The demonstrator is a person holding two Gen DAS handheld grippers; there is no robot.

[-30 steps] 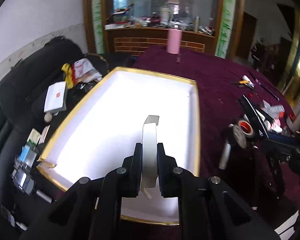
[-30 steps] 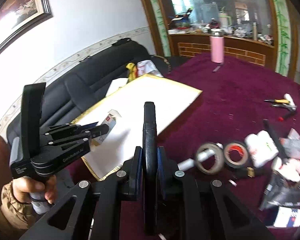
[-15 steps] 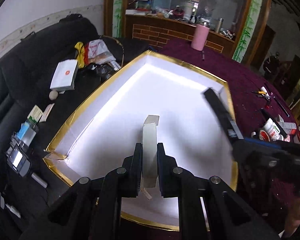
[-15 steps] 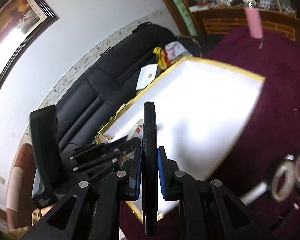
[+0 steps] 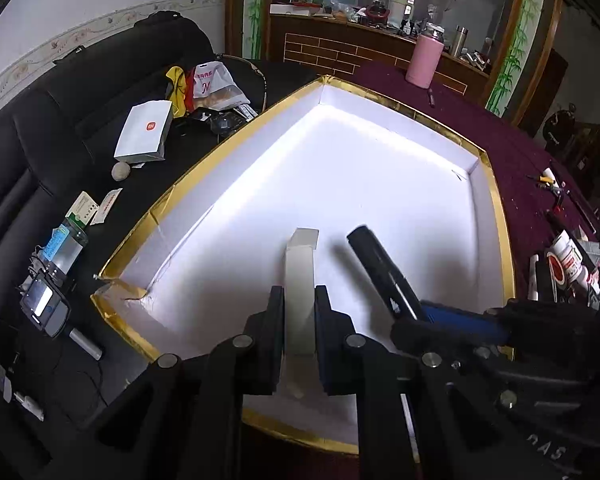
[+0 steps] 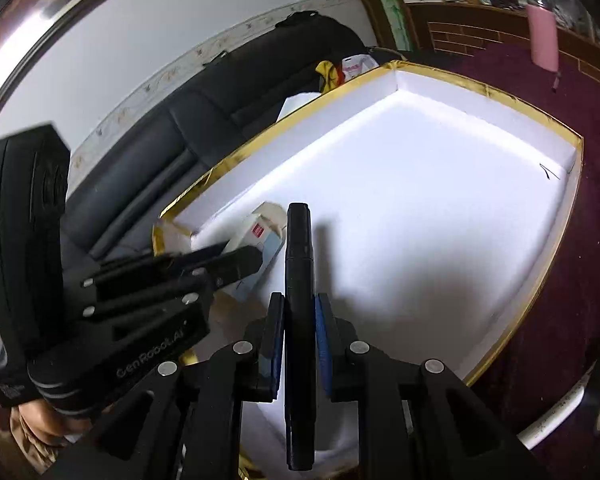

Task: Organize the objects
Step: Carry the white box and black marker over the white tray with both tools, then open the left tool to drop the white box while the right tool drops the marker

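Note:
A large white box with a gold rim lies on the purple table; it also shows in the right wrist view. My left gripper is shut on a small white carton, held over the box's near left part; the carton shows in the right wrist view. My right gripper is shut on a black marker, held over the box just right of the carton. The marker shows in the left wrist view.
A black sofa left of the box holds a white phone box, bags, a bottle and small devices. A pink flask stands at the table's far side. Tape rolls and tools lie right of the box.
Both grippers moved forward over the white box. The right gripper swung left with the marker, from above the table to beside the carton.

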